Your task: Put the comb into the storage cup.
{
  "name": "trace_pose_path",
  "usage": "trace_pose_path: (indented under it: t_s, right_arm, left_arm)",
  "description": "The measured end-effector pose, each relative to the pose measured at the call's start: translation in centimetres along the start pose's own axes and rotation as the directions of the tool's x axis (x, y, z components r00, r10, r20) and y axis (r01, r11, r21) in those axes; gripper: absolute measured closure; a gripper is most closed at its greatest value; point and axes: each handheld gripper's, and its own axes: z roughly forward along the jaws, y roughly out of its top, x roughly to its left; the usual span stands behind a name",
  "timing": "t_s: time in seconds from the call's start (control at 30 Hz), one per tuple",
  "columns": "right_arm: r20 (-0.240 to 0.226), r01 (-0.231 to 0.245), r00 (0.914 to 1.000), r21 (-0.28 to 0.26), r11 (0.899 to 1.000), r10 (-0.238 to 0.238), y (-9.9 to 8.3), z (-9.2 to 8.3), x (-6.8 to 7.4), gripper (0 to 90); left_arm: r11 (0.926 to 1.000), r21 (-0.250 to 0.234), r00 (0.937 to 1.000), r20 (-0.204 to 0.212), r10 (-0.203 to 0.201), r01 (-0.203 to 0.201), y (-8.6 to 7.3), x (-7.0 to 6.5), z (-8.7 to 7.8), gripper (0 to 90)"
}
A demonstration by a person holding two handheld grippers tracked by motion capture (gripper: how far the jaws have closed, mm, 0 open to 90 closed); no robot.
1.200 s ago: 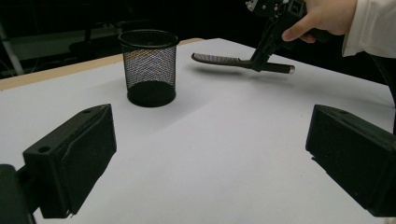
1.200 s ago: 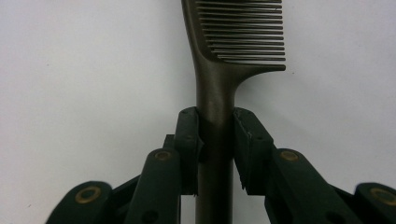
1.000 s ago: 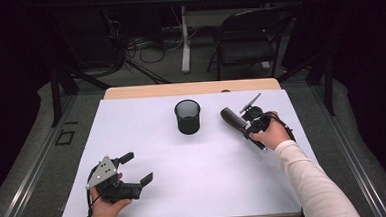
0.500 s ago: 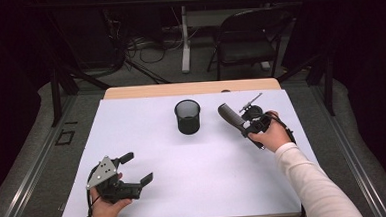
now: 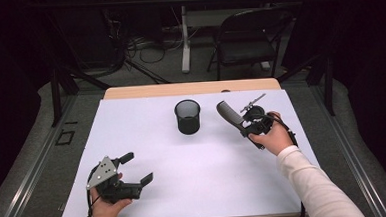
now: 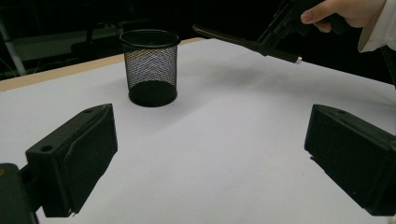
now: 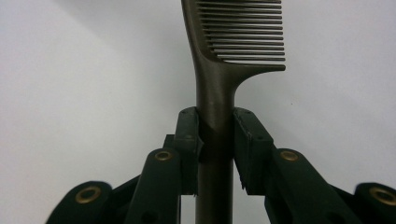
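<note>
A dark comb (image 5: 229, 114) hangs above the white table cover, its handle clamped in my right gripper (image 5: 246, 127). Seen from the right gripper view, the comb (image 7: 219, 70) rises straight up between the two pads of the right gripper (image 7: 215, 140), its teeth pointing right. A black mesh cup (image 5: 188, 117) stands upright just left of the comb's tip. At the front left my left gripper (image 5: 137, 167) rests open with nothing between its jaws. The left gripper view looks between the left gripper's (image 6: 210, 154) wide-apart jaws at the cup (image 6: 150, 67) and the comb (image 6: 243, 43).
The white cover (image 5: 210, 187) spans most of the wooden table (image 5: 190, 88). A dark folding chair (image 5: 247, 35) and cables on the floor lie beyond the far edge. Dark rails run along both sides of the table.
My right gripper has lifted the comb a little and carried it slightly left, toward the mesh cup. The left gripper has stayed where it was.
</note>
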Motion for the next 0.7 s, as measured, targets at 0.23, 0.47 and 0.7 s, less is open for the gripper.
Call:
trace_pose_path:
  t_s: [0.23,0.47,0.7]
  right_arm:
    - [-0.011,0.01,0.9999,-0.051,0.999,-0.011,-0.2,-0.7,0.7,72.9]
    - [0.0,0.03,0.9995,-0.096,0.995,-0.03,-0.5,-1.5,1.6,72.9]
    - [0.003,0.041,0.9992,-0.132,0.99,-0.041,-0.8,-2.0,2.3,72.9]
  left_arm:
    - [1.0,-0.001,1.0,0.0,-0.002,0.002,0.0,0.0,0.0,2.7]
    - [1.0,0.001,1.0,-0.003,-0.002,0.002,0.0,0.0,0.0,2.8]
    - [1.0,-0.002,1.0,-0.004,-0.003,0.003,0.0,0.0,0.0,2.8]
